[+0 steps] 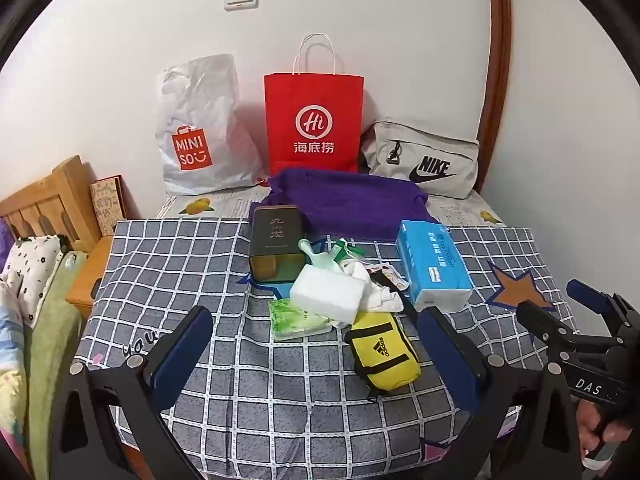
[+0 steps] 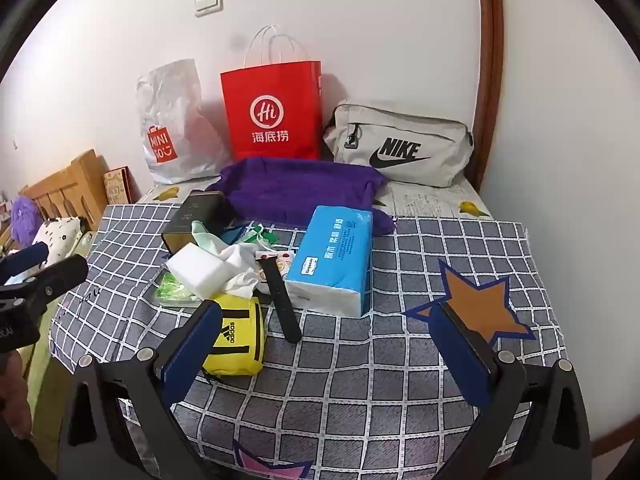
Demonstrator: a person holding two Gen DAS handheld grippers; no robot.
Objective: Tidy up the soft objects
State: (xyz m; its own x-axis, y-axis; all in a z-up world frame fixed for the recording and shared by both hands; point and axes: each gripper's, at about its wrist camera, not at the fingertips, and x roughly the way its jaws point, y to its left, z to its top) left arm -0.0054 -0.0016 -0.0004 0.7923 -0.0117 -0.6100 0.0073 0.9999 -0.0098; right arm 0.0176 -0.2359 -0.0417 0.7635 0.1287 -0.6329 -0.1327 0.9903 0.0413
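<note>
We held both tools back from the pile, tilted down toward the checked cloth (image 1: 168,264), which we judged a sensible place to take stock before choosing a first piece. The left gripper (image 1: 316,364) had its blue pads spread as wide as they go with nothing between them, and the right gripper (image 2: 340,344) stood just as wide and just as empty, so neither was carrying anything. The soft things lay heaped in the middle of the cloth: a yellow pouch (image 1: 382,354) nearest us, a white sponge block (image 1: 328,292) resting partly on a green wipes packet (image 1: 298,320), crumpled white cloth (image 1: 380,292) just beside the sponge, and a blue tissue pack (image 1: 434,264) to the right, touching the heap's edge. A black strap (image 2: 282,304) lay between the pouch and the tissue pack, and a dark tin (image 1: 276,244) stood at the back left. A purple towel (image 1: 344,204) was spread behind them. Along the wall stood a white plastic bag (image 1: 200,128), a red paper bag (image 1: 314,120) upright with its mouth open, and a grey waist bag (image 1: 424,160), probably the places meant to receive the items. The pouch looked limp and easily squeezed, the sponge firm-edged but yielding, the tissue pack plump in its wrapper
</note>
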